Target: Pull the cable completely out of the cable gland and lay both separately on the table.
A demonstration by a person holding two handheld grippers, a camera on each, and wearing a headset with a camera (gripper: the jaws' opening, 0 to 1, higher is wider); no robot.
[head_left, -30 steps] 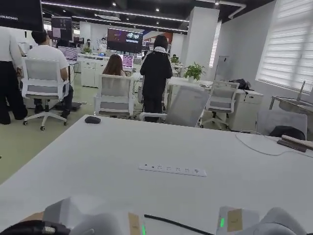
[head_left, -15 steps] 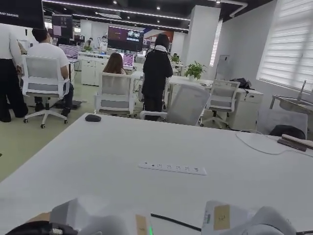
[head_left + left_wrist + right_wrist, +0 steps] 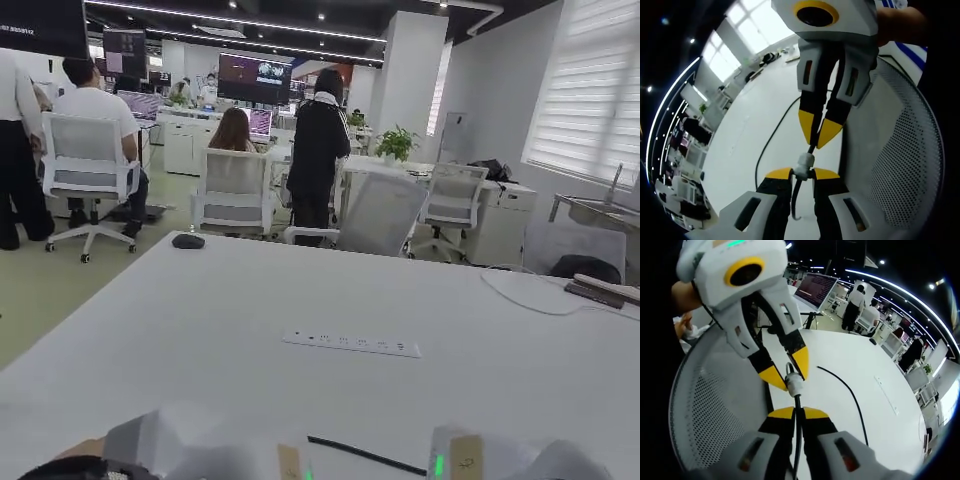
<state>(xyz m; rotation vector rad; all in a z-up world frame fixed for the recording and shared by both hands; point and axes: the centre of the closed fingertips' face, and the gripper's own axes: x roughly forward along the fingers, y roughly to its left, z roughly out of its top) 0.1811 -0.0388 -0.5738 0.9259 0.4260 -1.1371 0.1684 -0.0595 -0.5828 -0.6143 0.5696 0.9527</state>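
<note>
The white cable gland (image 3: 804, 164) sits between my left gripper's (image 3: 802, 174) yellow-tipped jaws, which are shut on it. Facing it, my right gripper (image 3: 818, 127) is shut on the black cable (image 3: 771, 131) just beyond the gland. In the right gripper view, my right gripper (image 3: 797, 413) pinches the cable (image 3: 798, 432), and the gland (image 3: 792, 382) stands just ahead in the left gripper (image 3: 787, 369). The cable's free length (image 3: 850, 395) curves over the white table (image 3: 300, 290). In the head view a short stretch of cable (image 3: 365, 455) shows between two gripper housings at the bottom edge.
A white power strip (image 3: 350, 345) lies mid-table and a dark mouse (image 3: 187, 241) near the far edge. Dark flat items (image 3: 600, 292) and a thin white wire (image 3: 520, 302) lie at the right. A mesh chair back (image 3: 900, 150) is close by. People and office chairs stand beyond the table.
The right-hand housing in the head view shifted left, then dropped lower in the picture. The visible stretch of black cable between the housings grew a little longer.
</note>
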